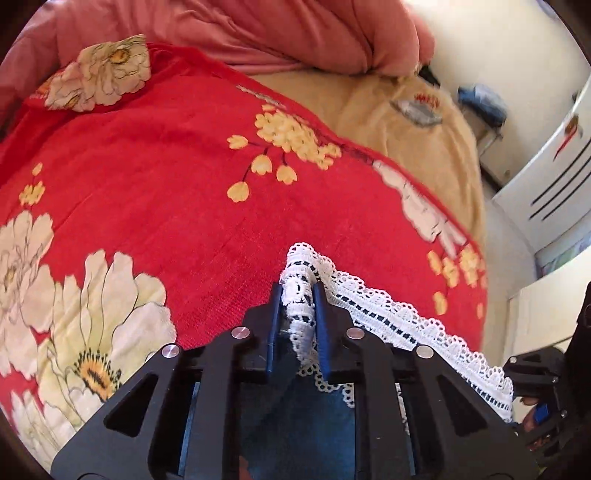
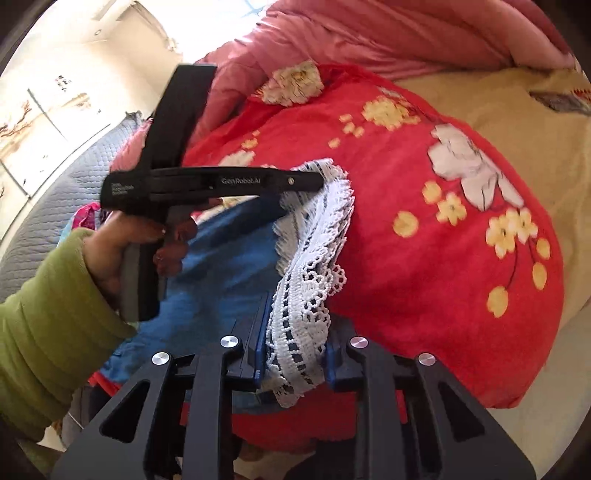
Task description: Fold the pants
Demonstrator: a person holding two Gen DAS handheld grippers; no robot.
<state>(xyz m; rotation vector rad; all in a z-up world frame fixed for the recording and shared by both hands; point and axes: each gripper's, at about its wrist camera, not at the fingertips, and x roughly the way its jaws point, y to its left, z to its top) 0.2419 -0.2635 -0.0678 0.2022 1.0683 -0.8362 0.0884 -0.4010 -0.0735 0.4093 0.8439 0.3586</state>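
White lace trim point(image 1: 388, 310) runs along the hem of blue denim pants point(image 2: 221, 258); the lace is scalloped with a row of dark slots through it. "GenRobot.AI" is printed on the side of the left tongs point(image 2: 317, 177), seen from the right wrist; a second small label nearer the handle is too blurred to read. Left tongs point(image 1: 297, 291) closed on the lace edge, pads pressing it from both sides. Right tongs point(image 2: 293, 354) also clamped on a bunched stretch of the same lace. Pants hang between the two tongs, lifted over the near edge of the bed, denim sagging below. Bed carries a red floral blanket point(image 1: 166, 166), a tan blanket point(image 1: 406, 122) towards its far side, and a pink quilt point(image 2: 351, 33) heaped at the far edge. A hand point(image 2: 122, 251) in a green sleeve point(image 2: 48, 332) holds the left tongs' handle.
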